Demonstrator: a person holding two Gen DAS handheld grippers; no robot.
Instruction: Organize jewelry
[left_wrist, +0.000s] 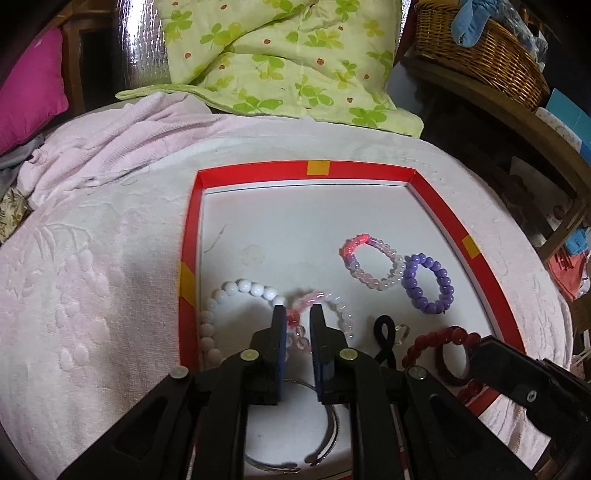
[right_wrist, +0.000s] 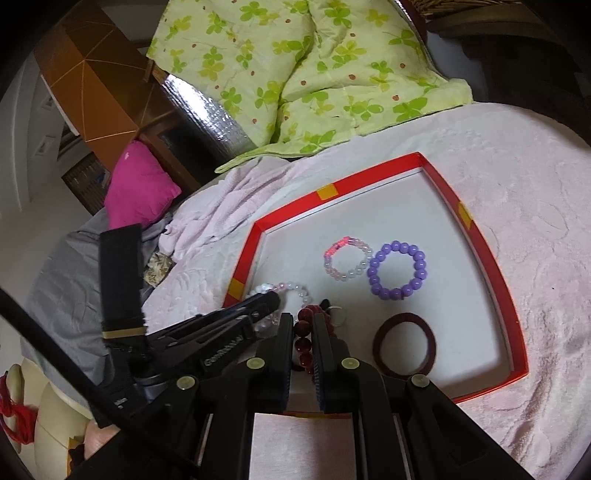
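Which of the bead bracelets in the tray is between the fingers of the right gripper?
The dark red bracelet: the right gripper is shut on it. The others lie free.

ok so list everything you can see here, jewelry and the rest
red tray: 1, red rim with yellow patches, white floor, on the pink towel
purple bracelet: 1, solid purple beads, right part of tray
pink-and-clear bracelet: 1, pale beads with a red section, touching the purple one
white bracelet: 1, white beads, by the tray's left wall
dark red bracelet: 1, dark red beads, between the right gripper's fingers
dark red hair band: 1, plain loop, near front right of tray
pink towel: 1, pale pink, under the tray
green quilt: 1, clover print, behind
magenta cushion: 1, far left
wicker basket: 1, upper right
left hand-held gripper: black, slightly open over a pale pink bracelet
right hand-held gripper: black, shut on dark red bracelet
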